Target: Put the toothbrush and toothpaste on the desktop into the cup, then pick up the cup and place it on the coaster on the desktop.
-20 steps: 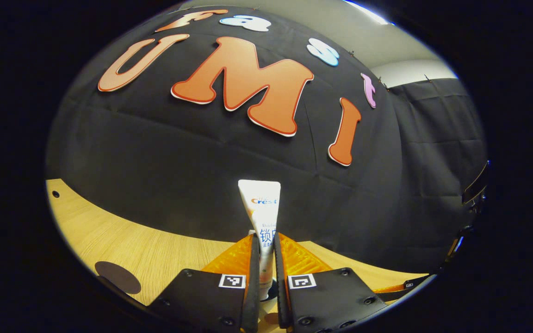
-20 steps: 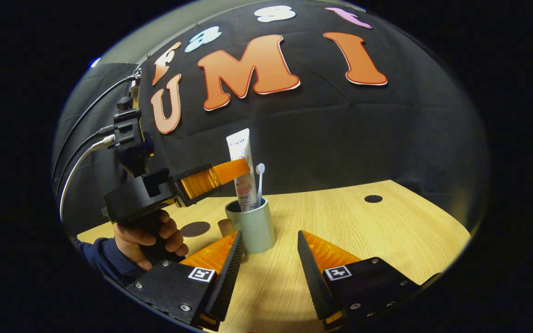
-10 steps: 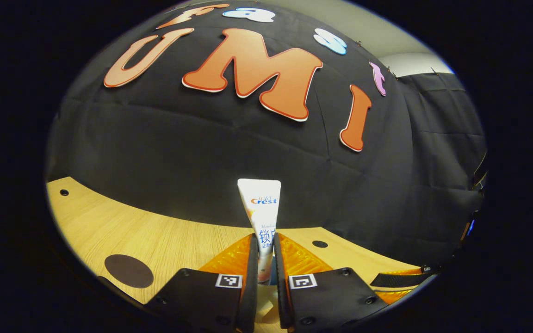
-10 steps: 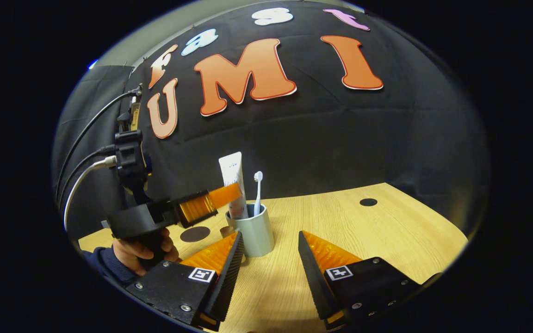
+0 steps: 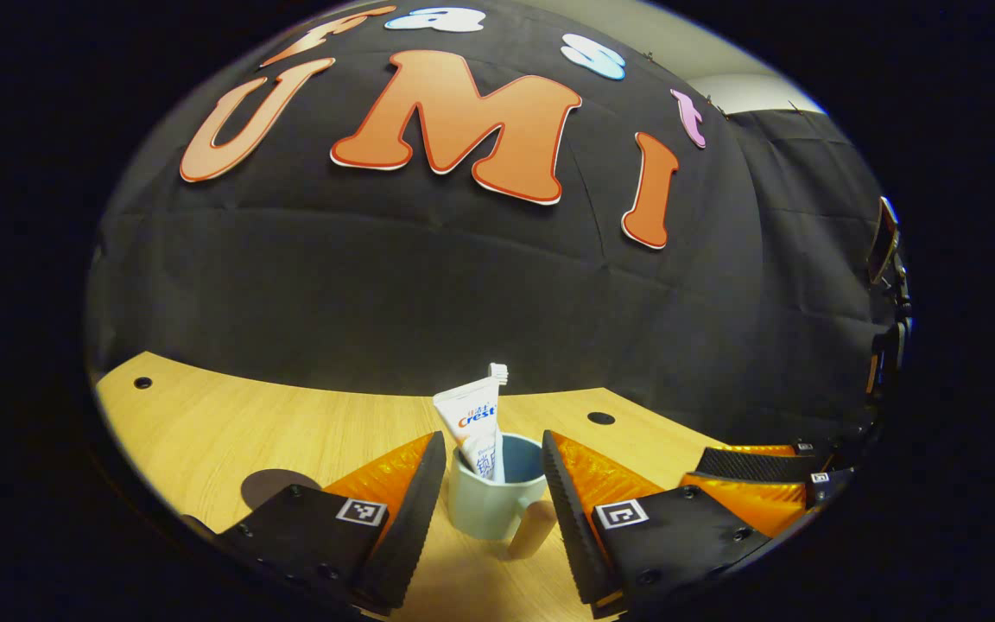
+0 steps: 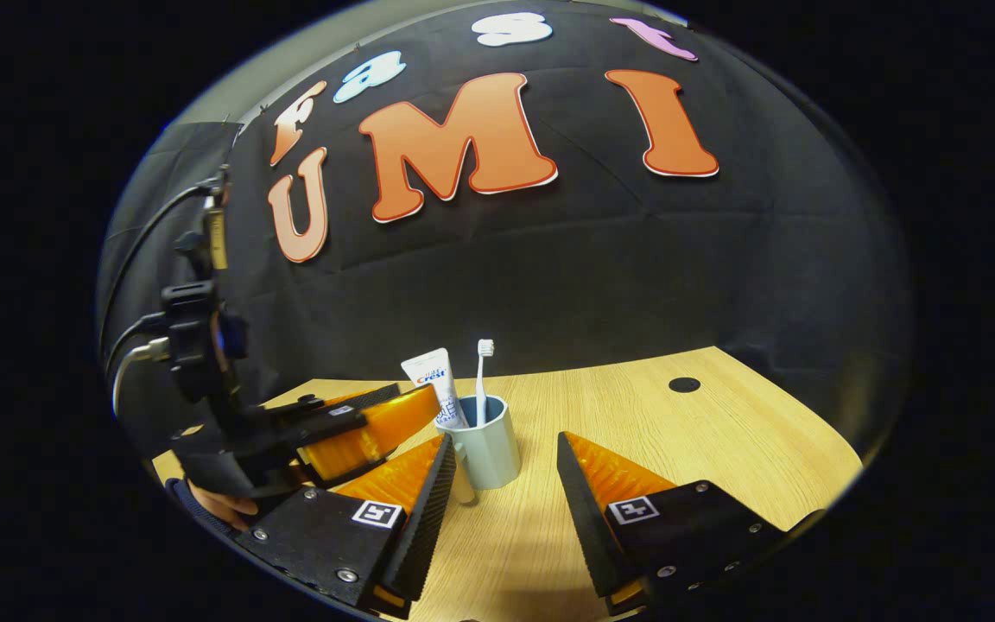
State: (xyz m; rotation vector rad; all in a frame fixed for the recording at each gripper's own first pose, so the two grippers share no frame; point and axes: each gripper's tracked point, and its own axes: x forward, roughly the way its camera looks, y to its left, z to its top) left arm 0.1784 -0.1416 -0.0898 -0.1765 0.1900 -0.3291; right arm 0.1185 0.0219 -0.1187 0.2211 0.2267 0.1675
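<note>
Released since half a second ago, the toothpaste (image 5: 473, 425) is now sitting in the cup (image 5: 487, 501) instead of being pinched between the left hand-held gripper's (image 5: 491, 458) fingers, which are now standing spread wide to either side of the cup, touching nothing.

From the left gripper view, the round dark coaster (image 5: 271, 485) is lying on the bench (image 5: 230, 423) to the left of the cup, partly hidden behind the left finger, and the orange fingers of the right hand-held gripper (image 5: 765, 479) are showing at the far right. The cup's handle is facing this camera.

From the right gripper view, the left hand-held gripper (image 6: 359, 423) is reaching in from the left with a hand (image 6: 221, 501) underneath it and cables running up behind. The right hand-held gripper (image 6: 497, 475) is hanging open in front of the cup (image 6: 487, 449), apart from it.

Pale blue-grey, the cup is standing upright on the wooden bench (image 6: 705, 441). The white toothpaste tube (image 6: 439, 393) is leaning left in it, flat crimped end up, and the white toothbrush (image 6: 482, 380) is standing beside it, bristles up.
</note>
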